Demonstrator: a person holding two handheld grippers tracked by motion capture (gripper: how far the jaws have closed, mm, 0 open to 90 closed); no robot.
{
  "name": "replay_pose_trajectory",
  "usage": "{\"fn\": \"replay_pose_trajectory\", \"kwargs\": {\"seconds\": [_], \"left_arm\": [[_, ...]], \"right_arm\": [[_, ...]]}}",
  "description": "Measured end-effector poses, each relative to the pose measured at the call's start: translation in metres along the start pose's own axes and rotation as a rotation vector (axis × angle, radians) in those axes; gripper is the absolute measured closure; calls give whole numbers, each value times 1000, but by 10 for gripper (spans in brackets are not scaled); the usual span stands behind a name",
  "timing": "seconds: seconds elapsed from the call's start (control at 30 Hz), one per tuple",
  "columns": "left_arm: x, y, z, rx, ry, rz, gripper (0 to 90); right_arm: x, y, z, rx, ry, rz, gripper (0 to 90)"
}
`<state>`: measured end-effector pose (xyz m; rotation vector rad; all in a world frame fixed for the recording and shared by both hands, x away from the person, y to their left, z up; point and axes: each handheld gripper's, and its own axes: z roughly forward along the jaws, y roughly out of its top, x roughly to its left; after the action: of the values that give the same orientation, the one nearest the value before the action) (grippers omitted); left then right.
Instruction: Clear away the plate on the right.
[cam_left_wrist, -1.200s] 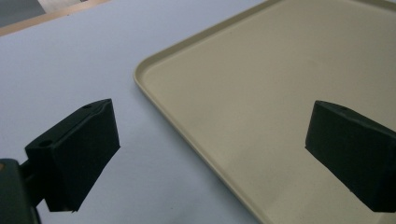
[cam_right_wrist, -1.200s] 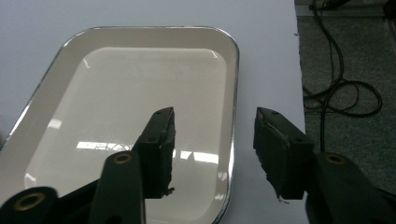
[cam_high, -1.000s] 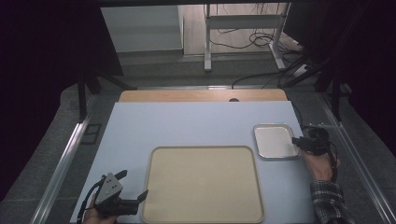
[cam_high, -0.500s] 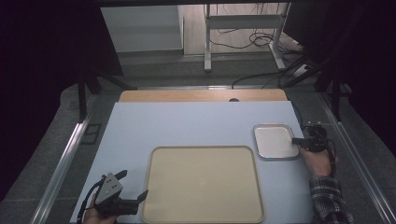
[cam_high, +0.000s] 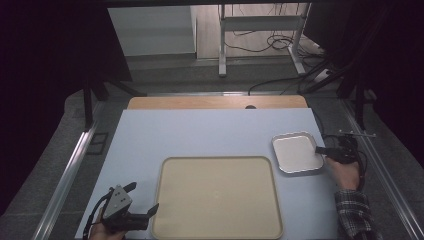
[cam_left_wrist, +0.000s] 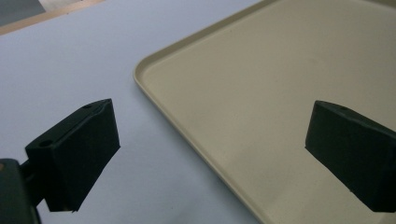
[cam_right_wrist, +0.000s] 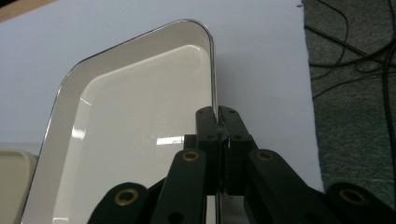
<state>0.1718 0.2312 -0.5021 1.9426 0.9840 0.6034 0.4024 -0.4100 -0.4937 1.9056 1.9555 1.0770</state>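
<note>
The small metal tray (cam_high: 296, 153) is seen near the right edge of the pale blue table (cam_high: 210, 135), its right rim pinched between the jaws of the right gripper (cam_high: 322, 149), which have just been closing onto it. In the right gripper view the tray's (cam_right_wrist: 135, 121) near end is cut off by the frame and partly hidden behind the black jaw links, and the rim is lost where the pads meet around it. The right hand (cam_high: 346, 171) is held low behind the gripper, a checked sleeve (cam_high: 356, 212) being cropped at the bottom edge of the high view. At the table's near left corner the left gripper (cam_high: 145, 200) is held level with jaws spread wide, nothing between them; its hand is largely cut off by the frame. Its jaws are pointed toward the left edge of the large beige tray (cam_high: 216, 196), which is seen just beside the metal tray. In the left gripper view the beige tray (cam_left_wrist: 261, 93) is cropped at right and bottom.
</note>
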Motion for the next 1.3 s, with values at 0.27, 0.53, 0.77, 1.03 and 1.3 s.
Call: {"fn": "replay_pose_trajectory", "kwargs": {"seconds": [0.27, 0.53, 0.77, 1.03, 1.3], "left_arm": [[0, 0, 0, 0, 0, -1, 24], [0, 0, 0, -4, -2, -5, 24], [0, 0, 1, -4, -3, -5, 24], [1, 0, 1, -5, -5, -12, 24], [1, 1, 1, -5, -5, -11, 24]], "right_arm": [[2, -1, -8, -38, 42, 24, 888], [8, -5, -17, -61, 83, 28, 888], [18, -12, -23, -55, 108, 19, 887], [32, -18, -25, -48, 130, 6, 887], [52, -22, -22, -30, 160, -35, 887]]}}
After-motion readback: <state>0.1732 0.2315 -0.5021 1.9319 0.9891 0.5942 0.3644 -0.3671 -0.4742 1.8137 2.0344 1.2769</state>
